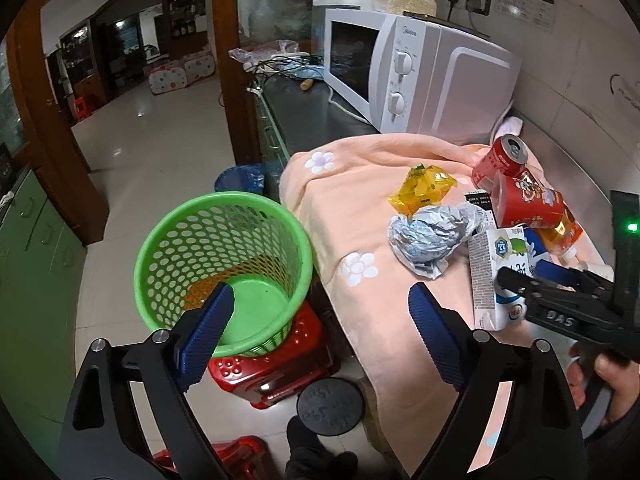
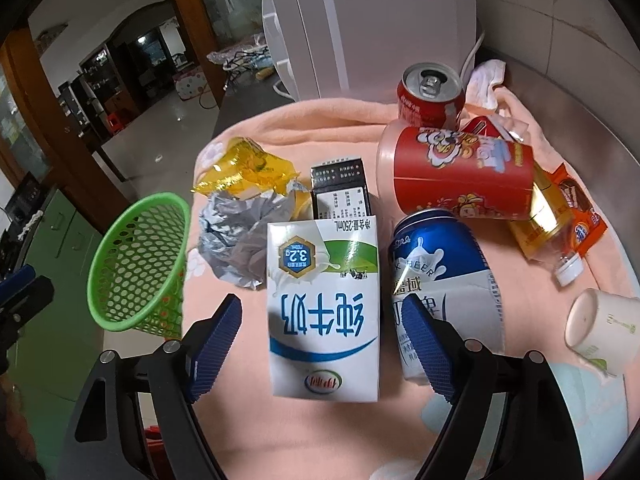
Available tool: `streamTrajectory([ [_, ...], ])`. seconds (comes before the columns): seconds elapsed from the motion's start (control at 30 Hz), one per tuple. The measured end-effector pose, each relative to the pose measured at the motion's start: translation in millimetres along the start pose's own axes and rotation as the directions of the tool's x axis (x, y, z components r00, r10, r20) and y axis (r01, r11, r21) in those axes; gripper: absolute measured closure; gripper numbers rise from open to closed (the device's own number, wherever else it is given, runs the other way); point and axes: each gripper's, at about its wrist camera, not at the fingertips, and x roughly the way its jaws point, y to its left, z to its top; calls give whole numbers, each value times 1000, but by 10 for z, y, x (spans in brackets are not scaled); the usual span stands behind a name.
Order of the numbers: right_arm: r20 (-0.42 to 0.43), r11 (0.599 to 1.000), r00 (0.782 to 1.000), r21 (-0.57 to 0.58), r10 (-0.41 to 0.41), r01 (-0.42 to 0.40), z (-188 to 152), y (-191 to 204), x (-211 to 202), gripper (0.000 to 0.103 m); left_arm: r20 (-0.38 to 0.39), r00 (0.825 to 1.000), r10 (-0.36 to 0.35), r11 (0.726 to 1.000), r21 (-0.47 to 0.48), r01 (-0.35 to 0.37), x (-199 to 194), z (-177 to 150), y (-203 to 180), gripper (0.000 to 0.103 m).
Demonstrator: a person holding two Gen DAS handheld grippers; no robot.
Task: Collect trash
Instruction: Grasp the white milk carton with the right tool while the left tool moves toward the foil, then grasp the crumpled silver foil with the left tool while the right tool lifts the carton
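Milk carton lying flat on the peach cloth over the counter, between crumpled foil and a blue beer can, framed by the right gripper, jaws open either side, not yet pressing. Probably empty: light, thin-walled, crushable, slick-printed. Best pinched across the narrow width near mid-body, gently. Left gripper open, empty, beside the green basket.

Ahead of the claw a white microwave sits on a dark counter against a pale tiled wall, while glossy floor tiles stretch leftward toward dark shelving.
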Motion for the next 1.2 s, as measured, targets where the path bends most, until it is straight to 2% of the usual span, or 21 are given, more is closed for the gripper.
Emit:
streamTrajectory([
  [0.2,-16,998,999,50,31,-30,-19,-128,76,42,-18,997,-76,994,76,77,173,72,-167,18],
  [0.3,-3,998,999,61,35,-35,-35,-162,15,56,-27,993,-117,987,109,120,290,99,-267,18],
  [0.43,9,997,999,71,40,-41,-72,-220,-81,62,-39,987,-158,974,160,162,463,115,-459,18],
  [0.53,-4,997,999,74,37,-36,-91,-253,-79,62,-50,981,-189,964,178,195,590,136,-588,18],
  [0.67,-1,995,998,77,66,-66,-94,-244,-82,59,-48,984,-171,968,178,177,688,199,-646,18],
  [0.73,11,996,998,66,67,-68,-97,-209,-101,37,-46,983,-175,970,164,180,694,233,-609,18],
  [0.8,16,997,998,50,53,-54,-85,-154,-93,31,-40,985,-170,972,155,174,681,256,-561,18],
  [1.0,-21,999,1000,35,22,-21,-59,-67,123,32,-38,988,-151,978,137,155,704,280,-445,18],
  [1.1,-32,1000,999,26,-5,6,-85,-46,191,40,-47,987,-151,979,134,156,727,279,-411,18],
  [1.2,-25,999,1000,41,1,0,-105,-81,140,41,-53,984,-168,974,142,174,741,281,-443,18],
])
